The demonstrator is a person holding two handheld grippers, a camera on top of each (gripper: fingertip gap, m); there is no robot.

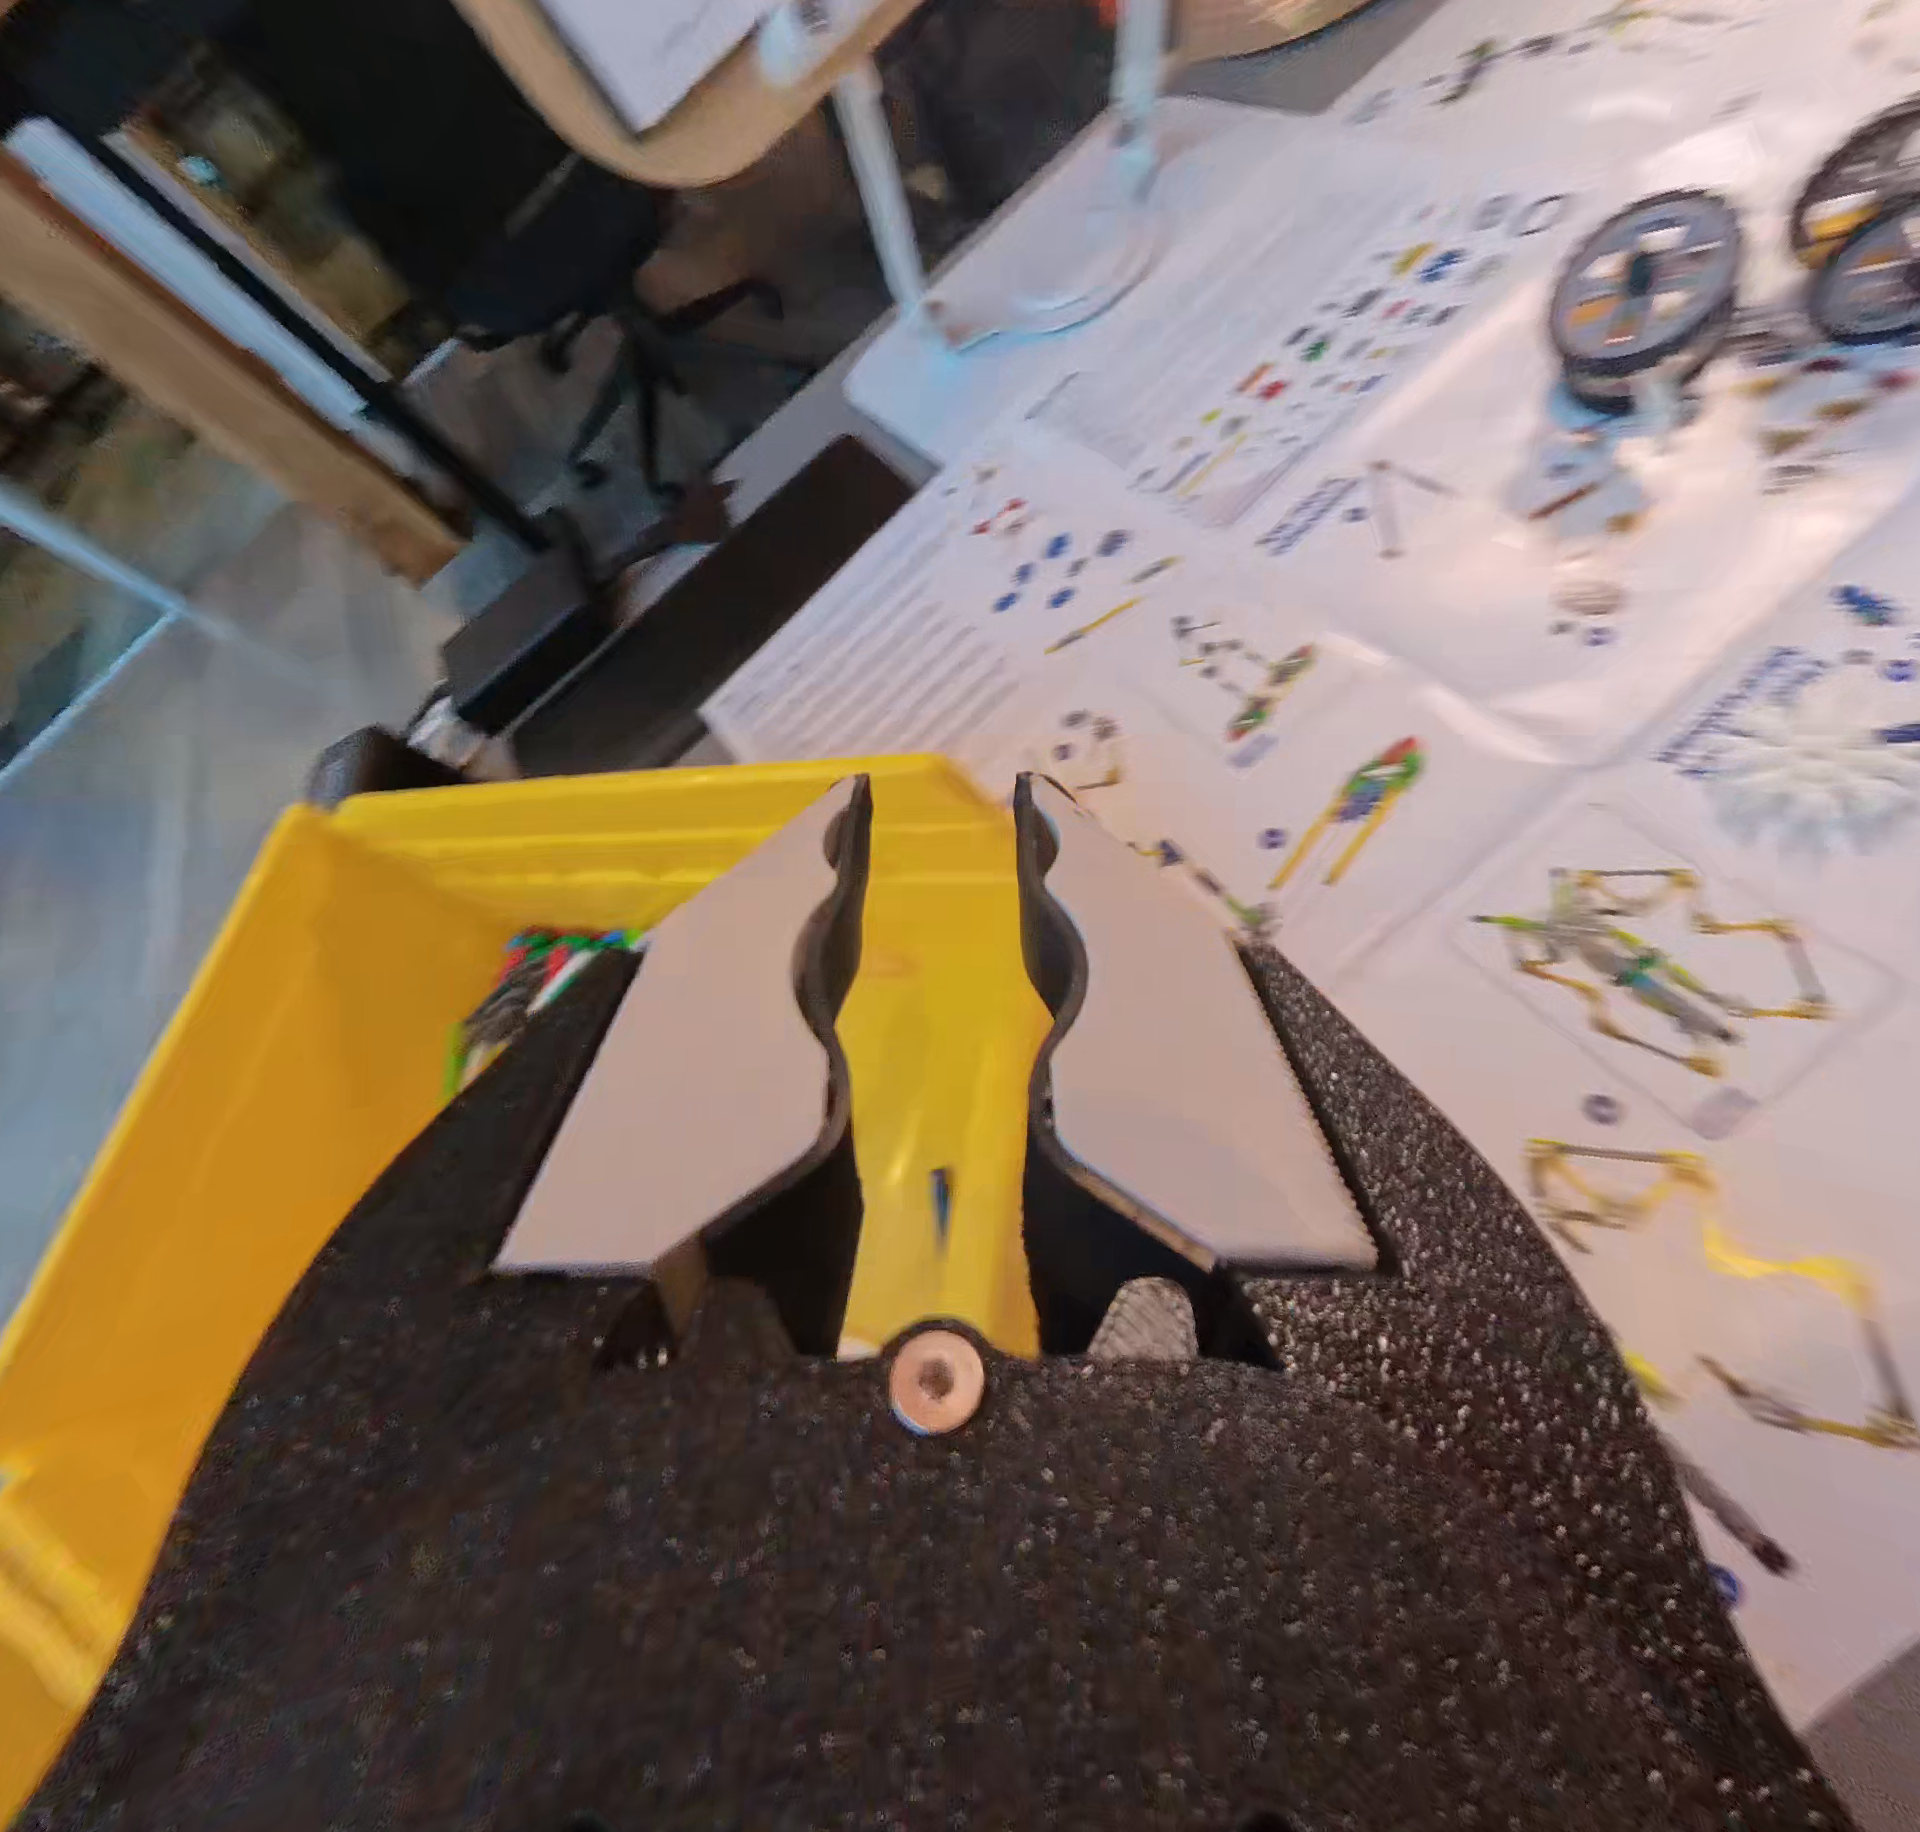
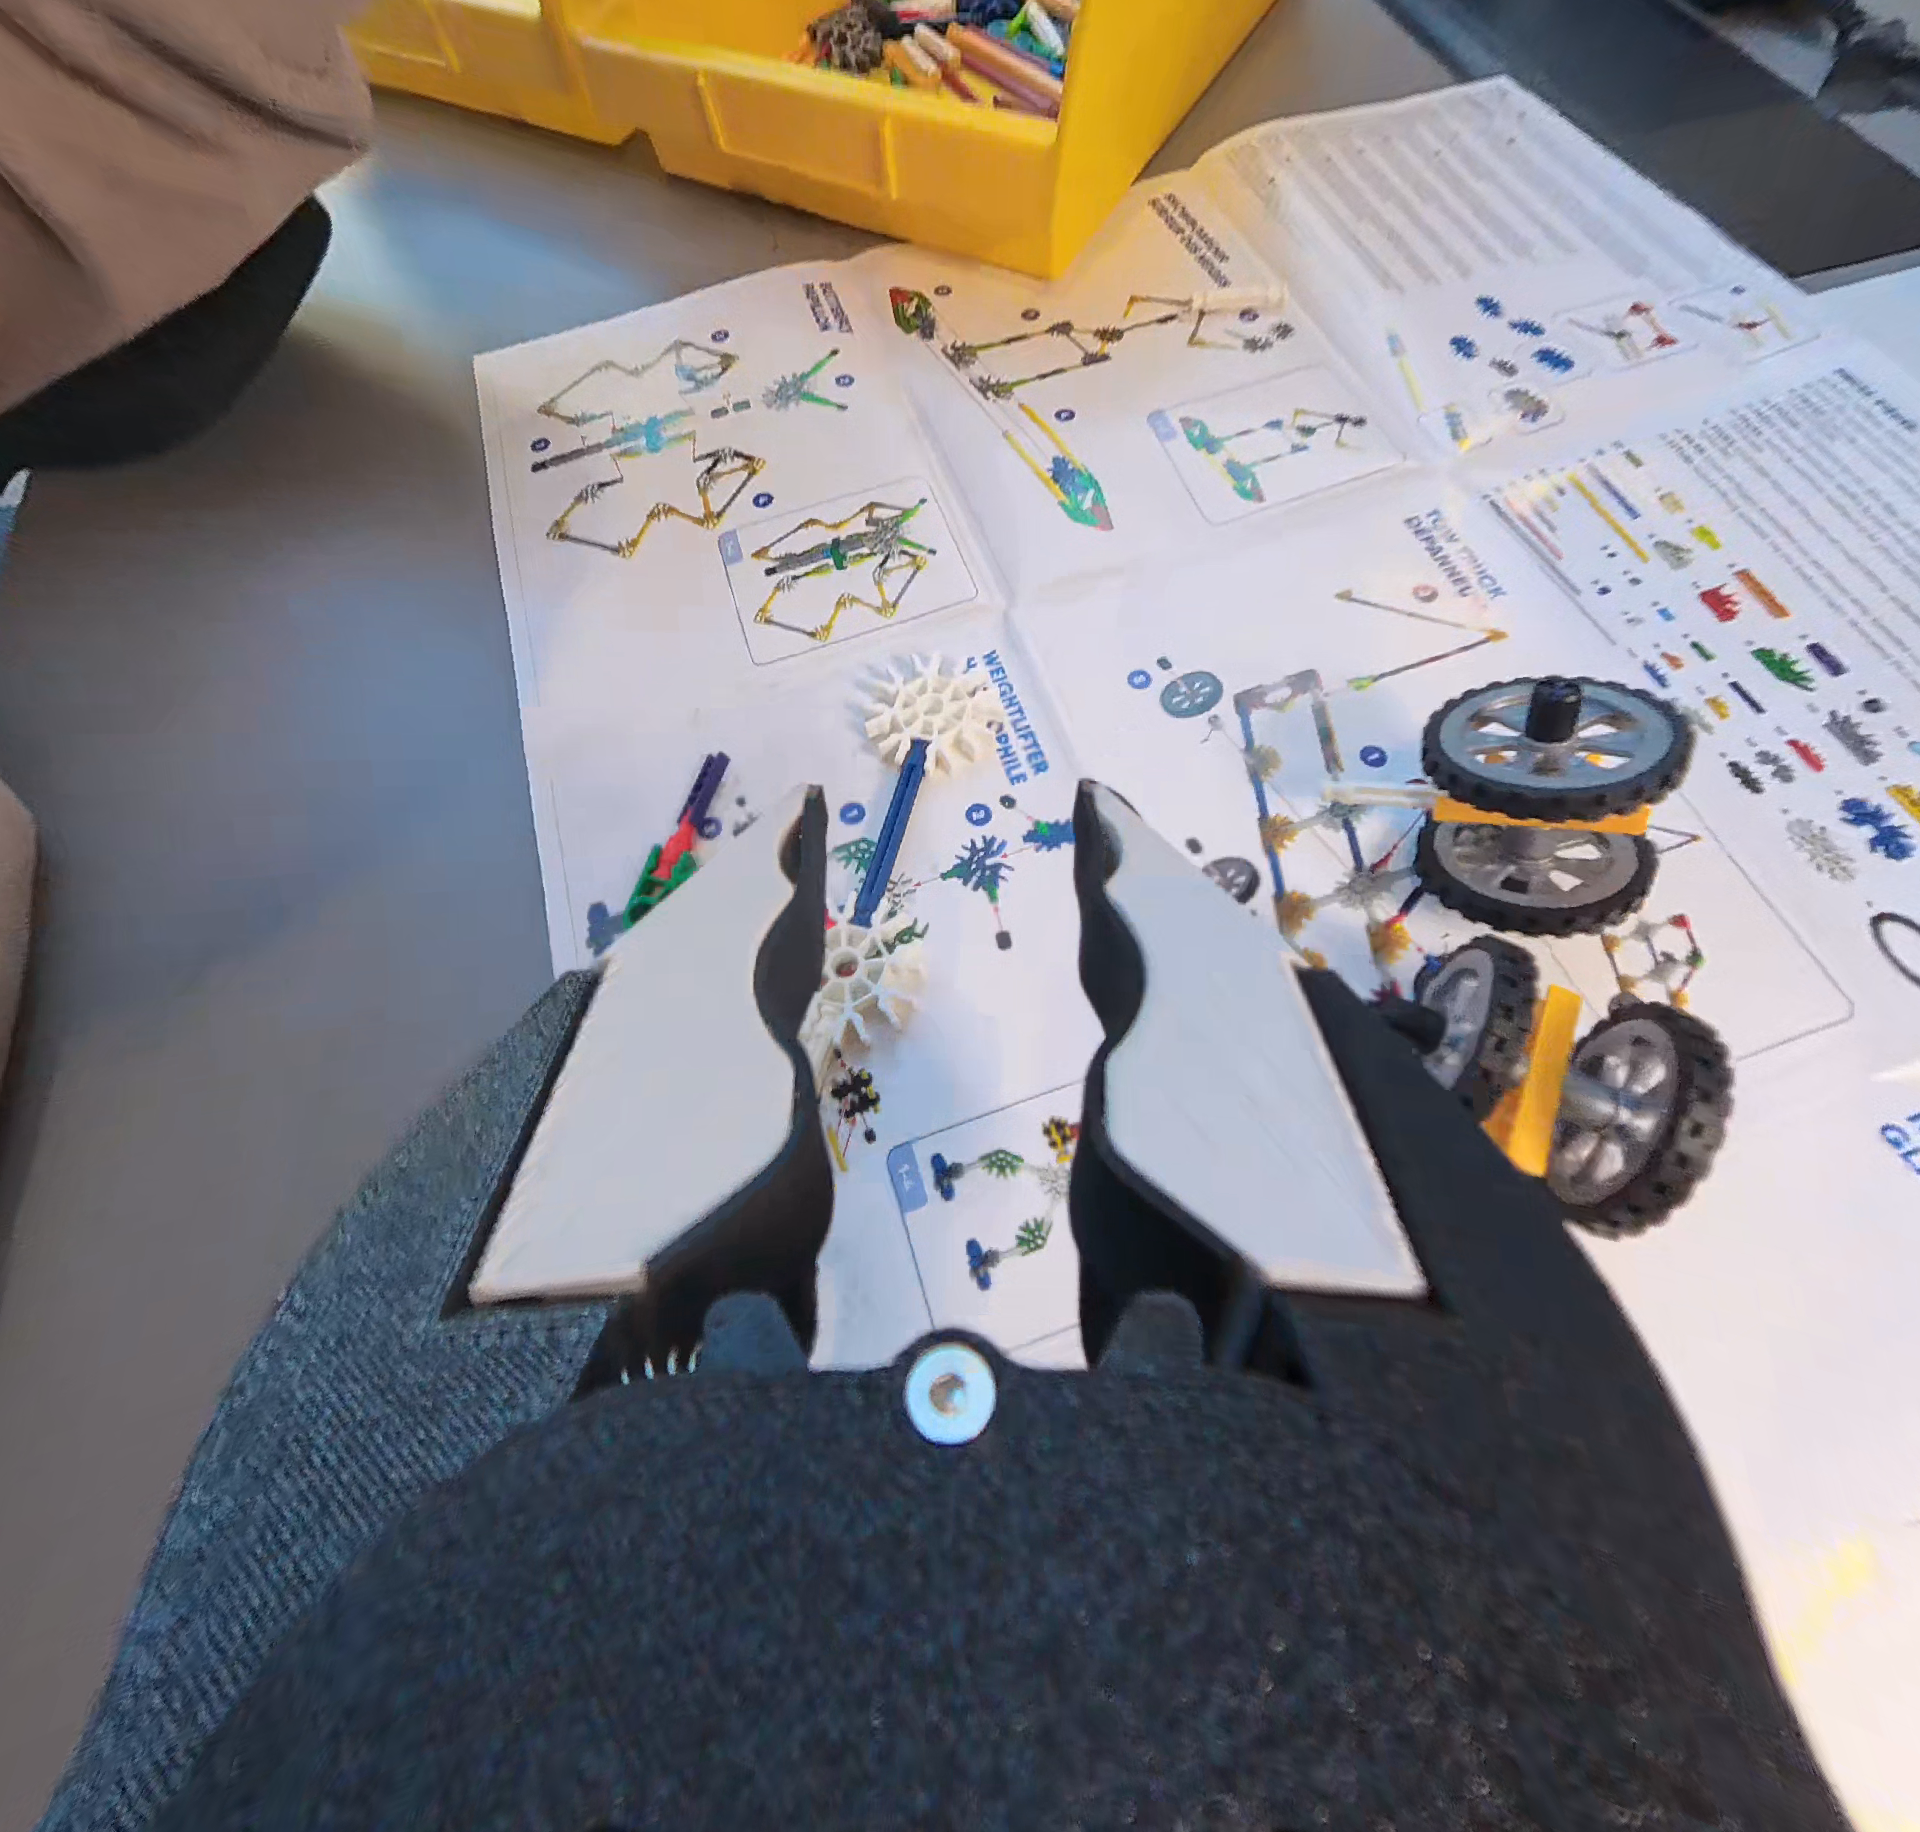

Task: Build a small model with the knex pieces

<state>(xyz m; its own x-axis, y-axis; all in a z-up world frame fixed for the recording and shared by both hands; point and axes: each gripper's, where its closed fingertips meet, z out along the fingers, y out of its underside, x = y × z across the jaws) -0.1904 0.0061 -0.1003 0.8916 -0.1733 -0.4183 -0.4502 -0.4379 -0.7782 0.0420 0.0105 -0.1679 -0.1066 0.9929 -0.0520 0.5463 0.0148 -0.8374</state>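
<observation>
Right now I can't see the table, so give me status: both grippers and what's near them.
Left gripper open over yellow bin. Right gripper open, empty, above blue rod with white connectors. Wheeled model close right.

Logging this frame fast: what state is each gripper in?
Left gripper: open, empty, over the yellow bin.
Right gripper: open, empty, above the white-and-blue rod piece.

The instruction sheet [image 2: 1091, 587] lies flat on the counter [image 2: 260, 743], with the bin [image 2: 935, 151] of building sticks just behind its far edge. On the sheet, the wheeled model [image 2: 1538, 930] stands at the right, and a rod with two snowflake connectors [image 2: 894, 837] lies left of the model, near the sheet's middle.
</observation>
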